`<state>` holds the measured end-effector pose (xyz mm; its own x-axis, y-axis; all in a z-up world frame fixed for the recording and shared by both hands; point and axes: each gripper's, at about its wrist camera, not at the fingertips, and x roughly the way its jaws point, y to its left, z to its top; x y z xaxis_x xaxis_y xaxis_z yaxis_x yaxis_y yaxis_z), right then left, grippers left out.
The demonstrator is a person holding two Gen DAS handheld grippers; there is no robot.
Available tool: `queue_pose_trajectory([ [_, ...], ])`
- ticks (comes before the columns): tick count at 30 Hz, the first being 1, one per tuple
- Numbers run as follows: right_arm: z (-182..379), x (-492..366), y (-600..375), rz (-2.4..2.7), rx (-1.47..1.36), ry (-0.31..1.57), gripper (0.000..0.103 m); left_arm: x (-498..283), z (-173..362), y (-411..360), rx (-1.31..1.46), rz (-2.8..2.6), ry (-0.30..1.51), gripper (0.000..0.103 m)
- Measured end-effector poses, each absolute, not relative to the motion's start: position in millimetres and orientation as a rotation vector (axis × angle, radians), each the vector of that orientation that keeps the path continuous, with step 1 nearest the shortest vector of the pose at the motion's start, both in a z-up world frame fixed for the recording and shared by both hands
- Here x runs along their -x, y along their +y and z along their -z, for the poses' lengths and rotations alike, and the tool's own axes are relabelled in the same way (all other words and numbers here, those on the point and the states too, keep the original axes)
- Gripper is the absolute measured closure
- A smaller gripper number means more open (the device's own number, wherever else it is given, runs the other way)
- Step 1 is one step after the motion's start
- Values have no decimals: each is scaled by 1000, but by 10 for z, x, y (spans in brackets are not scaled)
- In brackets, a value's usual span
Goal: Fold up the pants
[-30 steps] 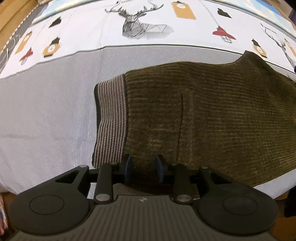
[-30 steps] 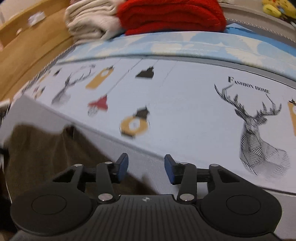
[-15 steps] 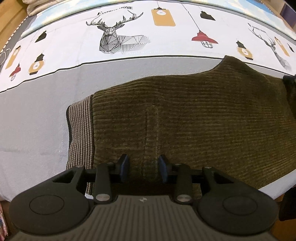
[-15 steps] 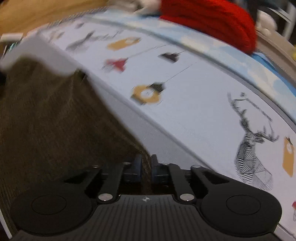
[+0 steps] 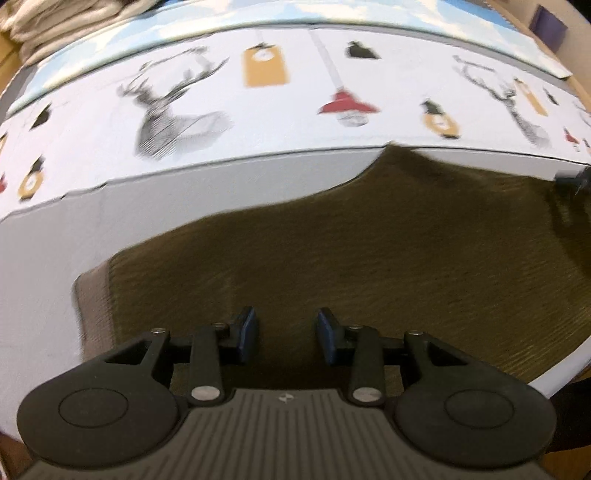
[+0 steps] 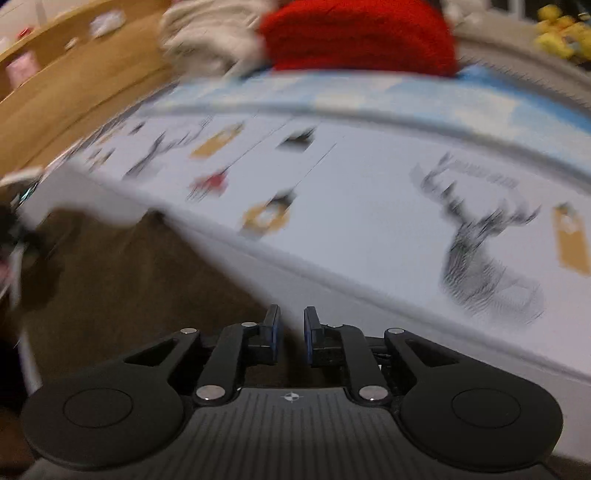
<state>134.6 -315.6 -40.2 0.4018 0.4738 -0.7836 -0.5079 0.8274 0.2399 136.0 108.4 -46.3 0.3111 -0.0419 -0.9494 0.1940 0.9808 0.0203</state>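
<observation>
Seen from the left wrist, the left gripper is hovering low over the near edge of the pants, its jaws standing moderately apart with only cloth visible in the gap; nothing is pinched. The olive ribbed pants are lying directly ahead and beneath, their long axis running left to right across the view, with the paler striped band ending just left of the fingers. Farther ahead, bare grey sheet and the printed bedspread are offering open room for carrying an edge forward. At the far right a dark blurred shape is sitting on the cloth, too smeared to identify.

Seen from the right wrist, the right gripper is showing a narrow slit between its jaws; whether fabric lies in it cannot be told through the blur. The pants are spreading to its left and below, their edge slanting away ahead-left. Right and ahead, the bedspread is lying open. Stacked red and cream textiles are resting far ahead, well apart.
</observation>
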Motion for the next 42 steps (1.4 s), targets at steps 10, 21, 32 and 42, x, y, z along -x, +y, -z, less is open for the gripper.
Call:
queue_pose_trajectory([
  [10, 635, -1217, -4171, -40, 181, 1026, 95, -1603, 415, -43, -159, 337, 1141, 62],
  [21, 406, -372, -5786, 261, -261, 872, 88, -1982, 858, -723, -242, 434, 1166, 67],
  [32, 656, -7, -6080, 351, -221, 1013, 92, -2366, 828, -650, -50, 250, 1061, 82],
  [42, 522, 509, -6305, 442, -436, 1012, 69, -2070, 1204, -1338, -389, 515, 1144, 93],
])
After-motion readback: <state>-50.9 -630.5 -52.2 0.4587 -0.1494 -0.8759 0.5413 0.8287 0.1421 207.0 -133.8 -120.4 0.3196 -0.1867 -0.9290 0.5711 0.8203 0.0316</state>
